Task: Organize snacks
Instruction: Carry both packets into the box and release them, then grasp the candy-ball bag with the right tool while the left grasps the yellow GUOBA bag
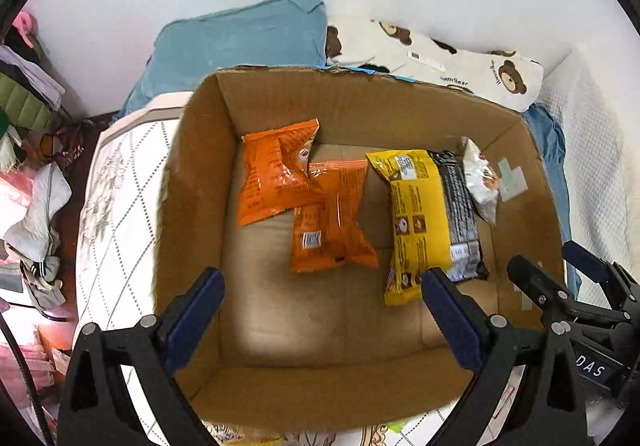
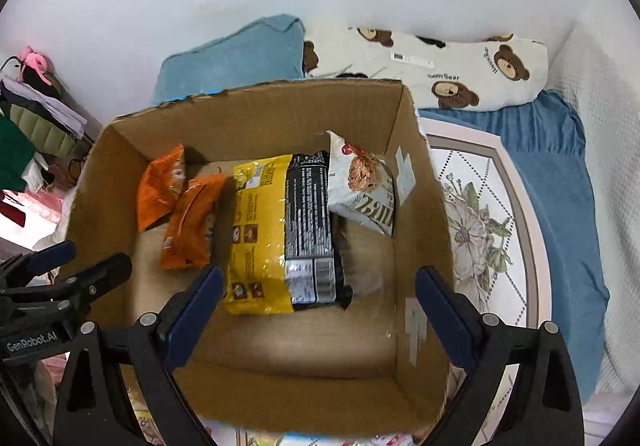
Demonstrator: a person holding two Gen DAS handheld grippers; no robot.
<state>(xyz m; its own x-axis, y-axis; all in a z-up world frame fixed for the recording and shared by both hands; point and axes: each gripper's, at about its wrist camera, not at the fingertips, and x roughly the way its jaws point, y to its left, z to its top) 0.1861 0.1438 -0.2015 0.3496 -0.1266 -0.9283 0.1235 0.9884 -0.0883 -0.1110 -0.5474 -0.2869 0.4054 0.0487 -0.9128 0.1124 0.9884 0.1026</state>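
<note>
An open cardboard box point(image 1: 192, 182) point(image 2: 420, 206) sits on a bed. Inside lie two orange snack bags point(image 1: 280, 174) point(image 1: 332, 230), a yellow packet point(image 1: 416, 214) point(image 2: 260, 230), a black packet point(image 1: 460, 206) point(image 2: 310, 222) and a white cookie bag point(image 1: 482, 182) point(image 2: 364, 186). The orange bags also show in the right wrist view point(image 2: 160, 186) point(image 2: 192, 222). My left gripper point(image 1: 320, 286) is open and empty above the box's near part. My right gripper point(image 2: 320, 282) is open and empty above the box, beside the left one point(image 2: 64, 274).
A blue pillow point(image 1: 244, 38) and a bear-print pillow point(image 1: 460, 62) lie behind the box against a white wall. A floral quilted mat point(image 2: 480, 222) covers the bed. Clothes pile up at the left point(image 1: 28, 94). A blue blanket point(image 2: 560, 186) lies right.
</note>
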